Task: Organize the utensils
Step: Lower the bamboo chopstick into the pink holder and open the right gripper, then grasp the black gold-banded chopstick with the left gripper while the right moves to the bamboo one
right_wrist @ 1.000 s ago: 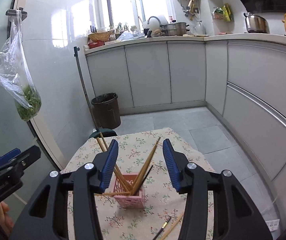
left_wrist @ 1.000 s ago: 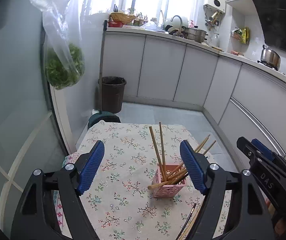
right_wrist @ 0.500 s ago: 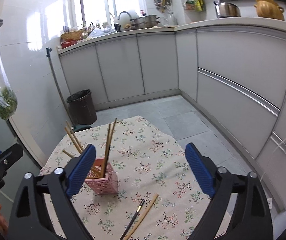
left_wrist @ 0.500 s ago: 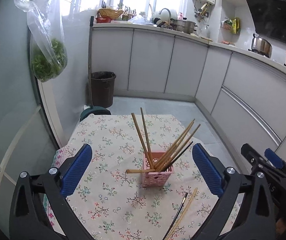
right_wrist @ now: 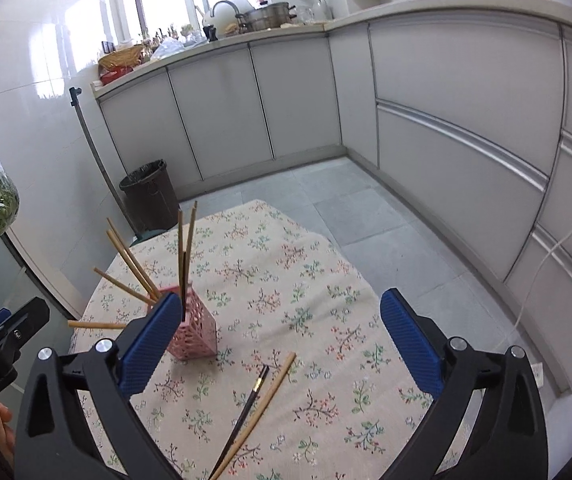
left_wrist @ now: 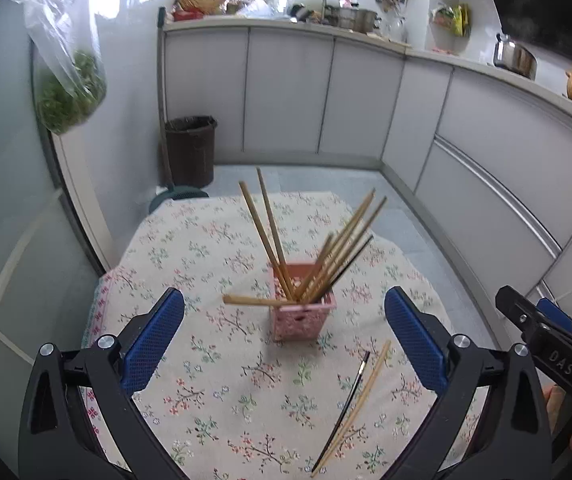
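A pink perforated holder [left_wrist: 302, 316] [right_wrist: 196, 336] stands on the floral tablecloth [left_wrist: 214, 248] with several wooden chopsticks [left_wrist: 270, 236] leaning out of it. One of them lies across its rim. A loose wooden chopstick [left_wrist: 360, 396] [right_wrist: 264, 400] and a black one [left_wrist: 346, 404] [right_wrist: 246, 408] lie side by side on the cloth, nearer to me. My left gripper [left_wrist: 285, 300] hovers open short of the holder, nothing between its fingers. My right gripper [right_wrist: 282, 304] hangs above the loose pair, its jaws opening and empty.
A dark waste bin [left_wrist: 190, 148] and a long-handled pole stand by the wall beyond the table. A plastic bag of greens [left_wrist: 70, 96] hangs at the left. Grey cabinets [right_wrist: 446, 128] curve round the right side, with tiled floor between.
Both grippers' jaws have spread much wider. Both views have shifted, so the holder sits farther ahead and the loose pair of chopsticks has come fully into sight.
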Action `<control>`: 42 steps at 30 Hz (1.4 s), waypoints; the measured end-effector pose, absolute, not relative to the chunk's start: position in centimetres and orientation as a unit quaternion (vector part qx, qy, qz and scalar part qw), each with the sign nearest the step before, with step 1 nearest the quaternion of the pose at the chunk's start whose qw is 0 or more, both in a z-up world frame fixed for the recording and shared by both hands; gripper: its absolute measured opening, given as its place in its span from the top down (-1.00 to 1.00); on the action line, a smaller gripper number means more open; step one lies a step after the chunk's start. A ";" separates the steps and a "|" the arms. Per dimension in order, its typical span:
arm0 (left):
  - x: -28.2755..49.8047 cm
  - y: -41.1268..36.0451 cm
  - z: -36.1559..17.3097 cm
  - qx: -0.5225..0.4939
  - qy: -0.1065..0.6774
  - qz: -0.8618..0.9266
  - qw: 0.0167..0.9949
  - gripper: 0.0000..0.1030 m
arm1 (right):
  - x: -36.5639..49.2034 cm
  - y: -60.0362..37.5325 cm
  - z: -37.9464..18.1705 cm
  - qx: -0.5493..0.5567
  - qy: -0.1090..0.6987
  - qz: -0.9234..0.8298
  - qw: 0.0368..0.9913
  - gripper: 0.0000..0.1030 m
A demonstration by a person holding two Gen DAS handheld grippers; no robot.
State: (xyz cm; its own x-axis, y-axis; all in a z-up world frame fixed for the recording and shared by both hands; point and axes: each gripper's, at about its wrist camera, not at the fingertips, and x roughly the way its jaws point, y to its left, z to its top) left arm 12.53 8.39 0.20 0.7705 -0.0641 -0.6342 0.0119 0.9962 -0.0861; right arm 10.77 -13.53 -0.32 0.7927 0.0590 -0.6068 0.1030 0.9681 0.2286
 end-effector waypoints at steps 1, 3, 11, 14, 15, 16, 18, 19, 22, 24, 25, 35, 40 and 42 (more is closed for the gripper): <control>12.7 8.1 -0.2 -0.037 0.347 -0.027 0.937 -0.87 | 10.5 -13.8 -0.7 0.130 0.327 -0.011 0.936 -0.88; 13.1 7.4 -1.4 -0.034 0.373 -0.044 0.926 -0.87 | 9.8 -14.7 -1.5 0.139 0.335 -0.016 0.932 -0.88; 14.7 4.1 -6.4 0.003 0.454 -0.070 0.888 -0.87 | 8.6 -18.6 -4.7 0.182 0.384 -0.044 0.904 -0.88; 15.1 3.2 -7.9 0.016 0.472 -0.069 0.879 -0.87 | 8.3 -19.9 -4.9 0.201 0.385 -0.051 0.899 -0.88; 15.2 3.0 -8.2 0.018 0.476 -0.069 0.876 -0.87 | 8.2 -20.4 -5.0 0.212 0.389 -0.052 0.895 -0.88; 15.4 2.6 -8.7 0.020 0.484 -0.070 0.872 -0.87 | 8.1 -20.7 -5.2 0.219 0.392 -0.053 0.892 -0.88; 15.8 1.9 -9.7 0.024 0.503 -0.079 0.861 -0.87 | 7.6 -21.7 -5.6 0.243 0.400 -0.055 0.882 -0.88; 16.0 1.2 -10.6 0.029 0.517 -0.084 0.851 -0.87 | 7.5 -22.0 -5.8 0.251 0.404 -0.056 0.878 -0.88; 16.6 0.1 -12.3 0.038 0.541 -0.086 0.836 -0.87 | 7.0 -23.1 -6.6 0.281 0.418 -0.059 0.862 -0.88; 17.1 -0.5 -13.4 0.036 0.557 -0.090 0.825 -0.87 | 6.7 -23.8 -7.0 0.296 0.423 -0.065 0.854 -0.88; 17.3 -0.7 -13.8 0.033 0.563 -0.092 0.821 -0.87 | 6.5 -24.3 -7.2 0.302 0.424 -0.070 0.851 -0.88; 19.7 -2.4 -17.0 -0.004 0.615 -0.080 0.785 -0.87 | 6.2 -26.1 -8.1 0.353 0.429 -0.076 0.828 -0.88; 21.4 -2.5 -17.6 0.002 0.608 -0.041 0.793 -0.86 | 6.3 -26.3 -8.5 0.359 0.435 -0.071 0.823 -0.88; 22.1 -2.7 -17.6 0.014 0.595 -0.027 0.803 -0.81 | 6.4 -26.5 -8.7 0.365 0.440 -0.071 0.818 -0.88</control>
